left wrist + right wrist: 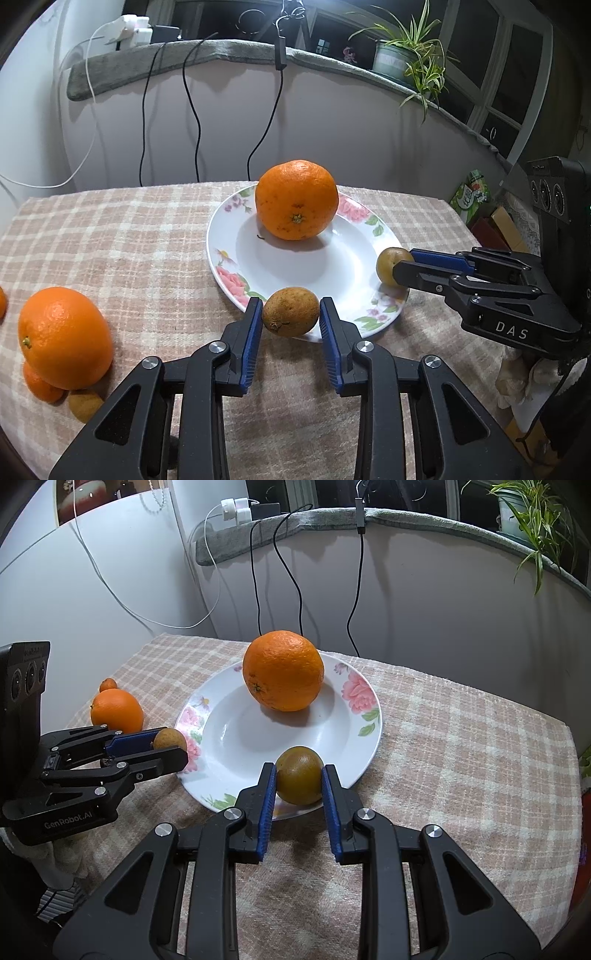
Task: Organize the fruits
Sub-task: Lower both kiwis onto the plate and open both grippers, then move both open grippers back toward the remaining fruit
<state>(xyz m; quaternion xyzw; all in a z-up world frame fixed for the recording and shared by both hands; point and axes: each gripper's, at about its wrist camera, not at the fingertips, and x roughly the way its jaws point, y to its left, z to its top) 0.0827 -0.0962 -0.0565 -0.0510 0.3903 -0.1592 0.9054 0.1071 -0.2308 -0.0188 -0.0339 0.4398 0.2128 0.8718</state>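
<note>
A white floral plate lies on the checked tablecloth with a big orange on it. My left gripper is shut on a small brown fruit over the plate's near rim. My right gripper is shut on another small greenish-brown fruit over the plate's right rim.
On the cloth to the left lie a second big orange, small oranges and a small brown fruit. Cables hang down the back wall. A potted plant stands on the ledge.
</note>
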